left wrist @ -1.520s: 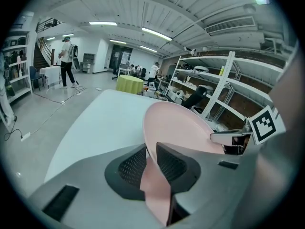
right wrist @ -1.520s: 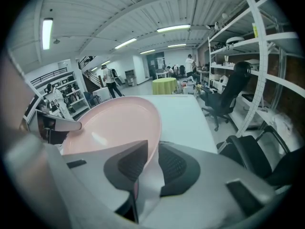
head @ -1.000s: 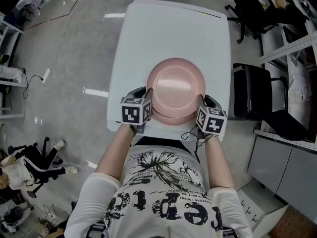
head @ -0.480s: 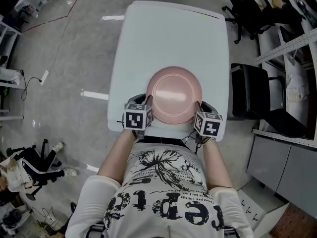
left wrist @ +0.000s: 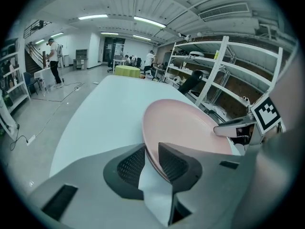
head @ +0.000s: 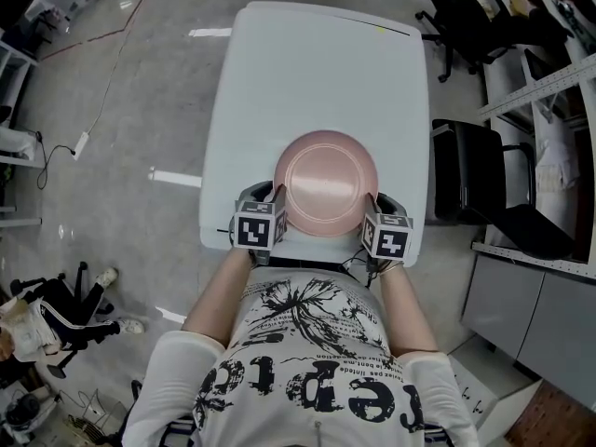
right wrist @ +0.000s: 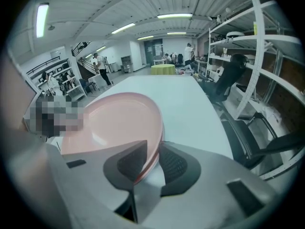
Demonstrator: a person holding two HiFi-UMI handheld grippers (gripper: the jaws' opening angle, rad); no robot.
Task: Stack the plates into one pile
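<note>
Release step: left tool and right tool have just been opening, rim of stacked round pink plates loose between their jaws on white worktop; next, probably back both off without nudging.

plate pile, number of plates underneath hidden

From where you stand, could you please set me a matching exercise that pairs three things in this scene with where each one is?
Things:
1. pink plates
2. black chair
3. white power strip

Places:
A. on the floor, left of the white table in the head view
B. on the table's near end
C. beside the table's right edge

Pairs: 1-B, 2-C, 3-A.
</note>
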